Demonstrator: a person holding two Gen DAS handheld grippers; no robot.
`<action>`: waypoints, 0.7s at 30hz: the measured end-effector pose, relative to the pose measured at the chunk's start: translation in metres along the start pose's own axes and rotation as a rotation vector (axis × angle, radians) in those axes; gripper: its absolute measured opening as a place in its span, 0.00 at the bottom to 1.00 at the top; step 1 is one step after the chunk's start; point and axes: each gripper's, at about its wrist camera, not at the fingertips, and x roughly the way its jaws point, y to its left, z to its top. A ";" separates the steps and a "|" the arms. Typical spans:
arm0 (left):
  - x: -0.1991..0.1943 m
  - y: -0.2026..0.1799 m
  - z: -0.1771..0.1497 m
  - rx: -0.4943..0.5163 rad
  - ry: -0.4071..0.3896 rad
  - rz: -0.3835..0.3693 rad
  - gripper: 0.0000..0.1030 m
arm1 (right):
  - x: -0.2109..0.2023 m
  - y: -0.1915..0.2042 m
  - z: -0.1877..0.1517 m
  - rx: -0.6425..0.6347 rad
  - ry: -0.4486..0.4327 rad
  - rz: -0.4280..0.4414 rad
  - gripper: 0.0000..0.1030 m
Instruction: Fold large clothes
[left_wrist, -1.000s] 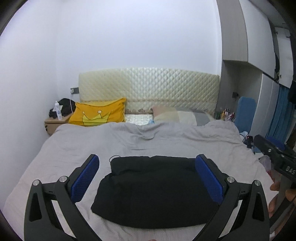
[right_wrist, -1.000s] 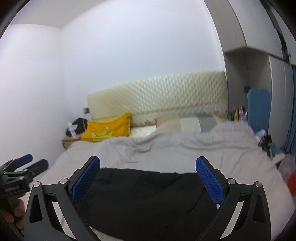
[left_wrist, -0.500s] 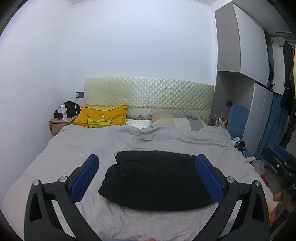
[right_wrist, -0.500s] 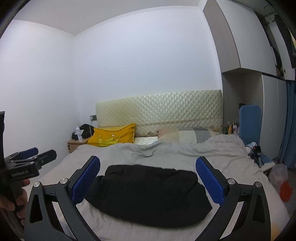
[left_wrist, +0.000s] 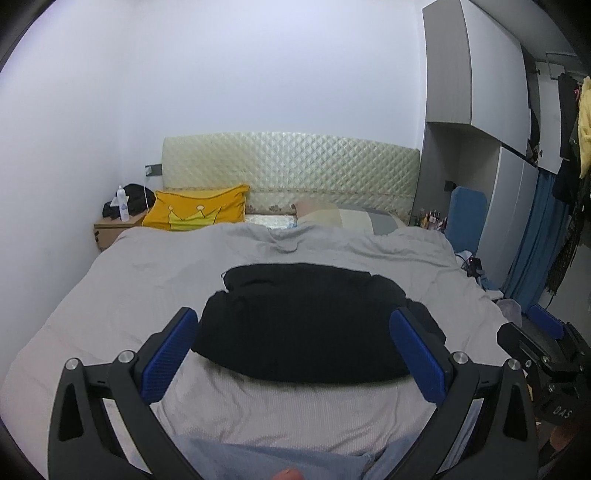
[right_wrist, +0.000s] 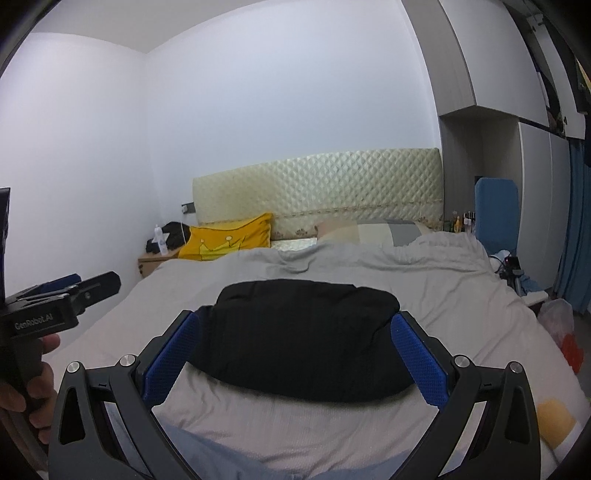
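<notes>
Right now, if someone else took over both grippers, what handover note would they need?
Left gripper: jaws open, holding nothing, raised above the bed.
Right gripper: jaws open, holding nothing, also clear of the cloth.
The black garment lies on the grey cover, middle of the bed, already folded into a compact bundle.
Done: folding, by the look of it.
Left: perhaps tidy the ragged right edge, or fetch the next piece.

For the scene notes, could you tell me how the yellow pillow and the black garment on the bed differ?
The yellow pillow leans up at the headboard and bears a crown print; the black garment lies flat and folded mid-bed, plain and broader. Both rest on the grey cover.
</notes>
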 end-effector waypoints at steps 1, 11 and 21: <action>0.001 0.000 -0.004 0.000 0.005 0.003 1.00 | 0.001 0.002 -0.003 -0.006 0.004 -0.002 1.00; 0.027 0.001 -0.037 0.002 0.071 0.008 1.00 | 0.018 0.001 -0.041 0.009 0.067 -0.014 1.00; 0.045 0.006 -0.046 -0.004 0.121 0.016 1.00 | 0.035 -0.002 -0.054 0.016 0.108 -0.031 1.00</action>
